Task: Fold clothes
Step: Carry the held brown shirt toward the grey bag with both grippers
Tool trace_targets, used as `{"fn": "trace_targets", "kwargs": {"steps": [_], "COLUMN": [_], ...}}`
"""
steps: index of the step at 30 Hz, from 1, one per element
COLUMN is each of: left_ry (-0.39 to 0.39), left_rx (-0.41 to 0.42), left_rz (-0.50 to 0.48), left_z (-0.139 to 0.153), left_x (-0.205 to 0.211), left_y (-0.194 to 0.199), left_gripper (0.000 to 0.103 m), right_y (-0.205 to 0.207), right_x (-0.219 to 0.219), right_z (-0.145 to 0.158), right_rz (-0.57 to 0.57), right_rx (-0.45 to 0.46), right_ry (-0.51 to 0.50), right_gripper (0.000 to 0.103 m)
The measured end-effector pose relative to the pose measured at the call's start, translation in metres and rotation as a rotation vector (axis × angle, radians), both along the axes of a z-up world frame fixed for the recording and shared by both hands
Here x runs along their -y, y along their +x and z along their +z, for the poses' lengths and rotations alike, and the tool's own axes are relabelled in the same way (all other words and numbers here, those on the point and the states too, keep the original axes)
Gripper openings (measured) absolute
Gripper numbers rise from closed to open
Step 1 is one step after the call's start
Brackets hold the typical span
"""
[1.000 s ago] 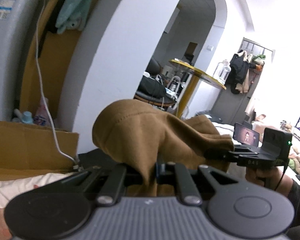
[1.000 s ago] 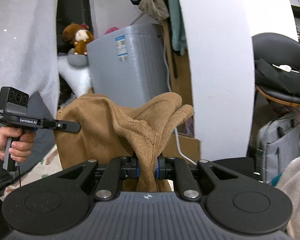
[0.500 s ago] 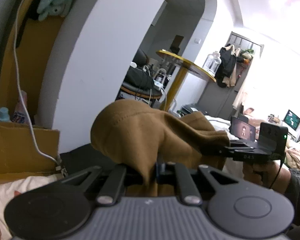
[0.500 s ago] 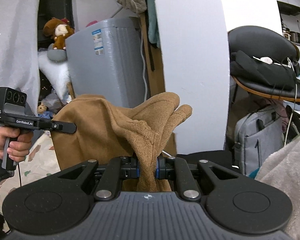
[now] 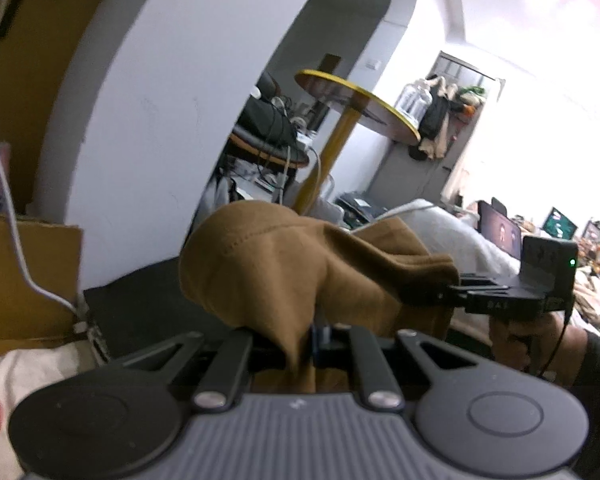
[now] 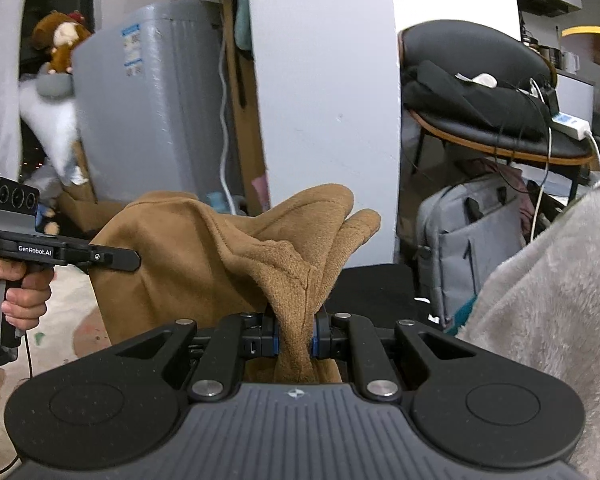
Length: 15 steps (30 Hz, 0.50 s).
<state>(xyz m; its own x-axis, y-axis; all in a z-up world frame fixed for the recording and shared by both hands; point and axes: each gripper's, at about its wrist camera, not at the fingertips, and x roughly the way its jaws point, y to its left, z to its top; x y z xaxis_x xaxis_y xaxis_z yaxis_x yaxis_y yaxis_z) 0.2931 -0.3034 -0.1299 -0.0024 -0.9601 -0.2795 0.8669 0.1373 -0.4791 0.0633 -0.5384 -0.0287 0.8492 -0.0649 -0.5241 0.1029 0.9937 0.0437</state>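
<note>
I've got a brown, soft fleece garment (image 6: pixel 204 256) held up in the air between my two grippers, clear of the bed below. My right gripper (image 6: pixel 294 338) is clamped on a bunched fold of it: the blue-padded fingers (image 6: pixel 275 338) pinch the cloth from both sides, and the fabric fans out above them into a ruffled peak. My left gripper (image 5: pixel 314 338) is likewise closed on another bunch of the same garment, the cloth bulging up over its jaws in a rounded hump (image 5: pixel 260 256).

In the right wrist view the left gripper comes in from the left edge, my left hand (image 6: pixel 18 296) wrapped round its black handle, its tip buried in the garment's edge. In the left wrist view the right gripper (image 5: pixel 452 294) shows at right, its tip in the far end of the cloth, my right hand (image 5: pixel 520 340) under it.

Behind: white curved wall (image 6: pixel 324 100), grey ribbed plastic bin (image 6: pixel 152 112), brown plush toy (image 6: pixel 62 42) on top of stuff at left, black round chair (image 6: pixel 480 92) piled with dark clothes and cables, grey backpack (image 6: pixel 468 236), pale grey fluffy blanket (image 6: pixel 548 288) at right. Left wrist view also has a yellow-rimmed round table (image 5: pixel 356 104) on a yellow pole and a cardboard box (image 5: pixel 24 272) at left. Left wrist picture is a bit blurred.
</note>
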Motion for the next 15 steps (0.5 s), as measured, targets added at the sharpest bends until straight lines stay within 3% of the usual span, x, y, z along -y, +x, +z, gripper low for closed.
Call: {"fn": "trace_targets", "kwargs": {"steps": [5, 9, 15], "left_ry": [0.006, 0.038, 0.097], "left_rx": [-0.009, -0.064, -0.032], "left_rz": [-0.035, -0.017, -0.045], "left_z": [-0.025, -0.045, -0.049], "left_x": [0.018, 0.032, 0.050], "left_y": [0.017, 0.032, 0.042], "left_gripper": [0.010, 0.010, 0.010], "right_y": [0.011, 0.027, 0.045], "right_x": [0.013, 0.022, 0.037], "right_z": [-0.017, -0.028, -0.048], "right_rz": [-0.049, -0.068, -0.102], "right_rx": [-0.008, -0.026, -0.044], "right_ry": [-0.005, -0.014, 0.008], "right_gripper": [0.015, 0.015, 0.015]}}
